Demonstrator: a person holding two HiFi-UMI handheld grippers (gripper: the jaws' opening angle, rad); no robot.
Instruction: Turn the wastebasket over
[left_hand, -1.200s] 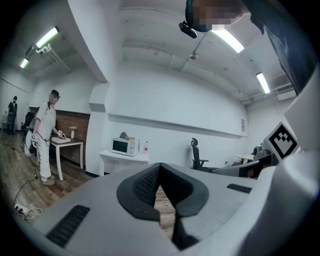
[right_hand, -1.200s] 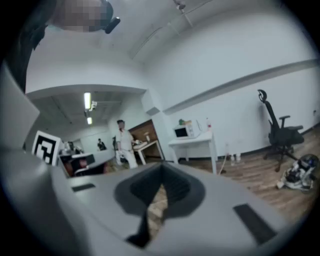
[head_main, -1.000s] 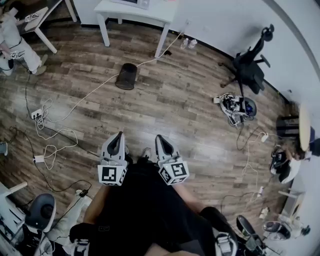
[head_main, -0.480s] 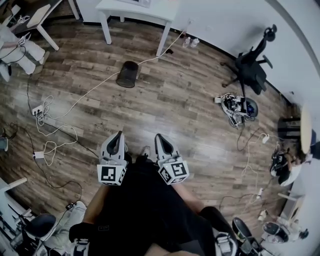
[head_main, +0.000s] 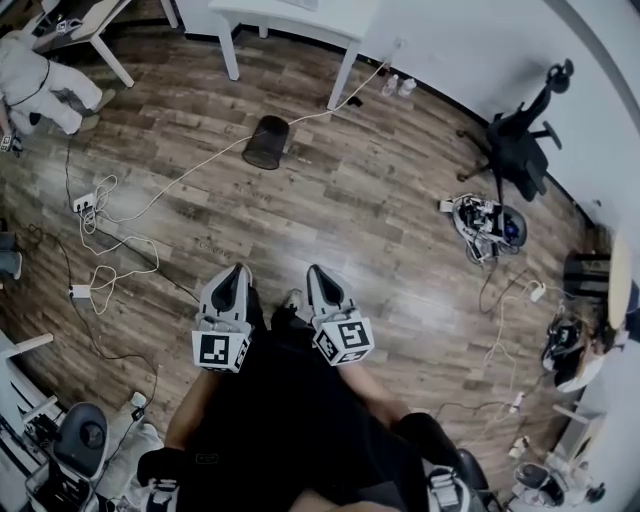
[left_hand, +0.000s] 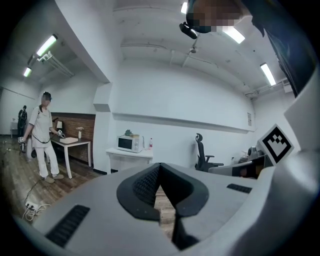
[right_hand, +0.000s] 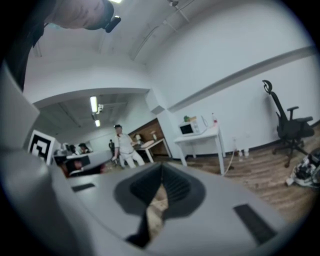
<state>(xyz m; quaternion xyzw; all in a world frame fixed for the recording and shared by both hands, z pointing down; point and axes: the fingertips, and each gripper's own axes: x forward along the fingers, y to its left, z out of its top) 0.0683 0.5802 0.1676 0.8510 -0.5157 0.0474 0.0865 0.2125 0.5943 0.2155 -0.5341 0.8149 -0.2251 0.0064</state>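
Note:
The wastebasket (head_main: 266, 142) is a dark round bin on the wood floor at the far side of the room, just in front of the white table (head_main: 300, 15). From here I cannot tell which end is up. My left gripper (head_main: 237, 271) and right gripper (head_main: 314, 273) are held side by side close to my body, well short of the bin, pointing roughly toward it. Both are shut with nothing between the pads. In the left gripper view the left gripper (left_hand: 159, 166) hides the bin, as does the right gripper (right_hand: 161, 168) in the right gripper view.
White cables and power strips (head_main: 105, 225) trail over the floor on the left, and one cord runs past the bin to the table. A black office chair (head_main: 520, 150) and a heap of gear (head_main: 485, 225) are on the right. A person in white (head_main: 35, 85) stands at the far left.
The floor and bin have slid slightly right and up in the head view. The person in white has shifted at the far left. Both grippers keep their pose, shut.

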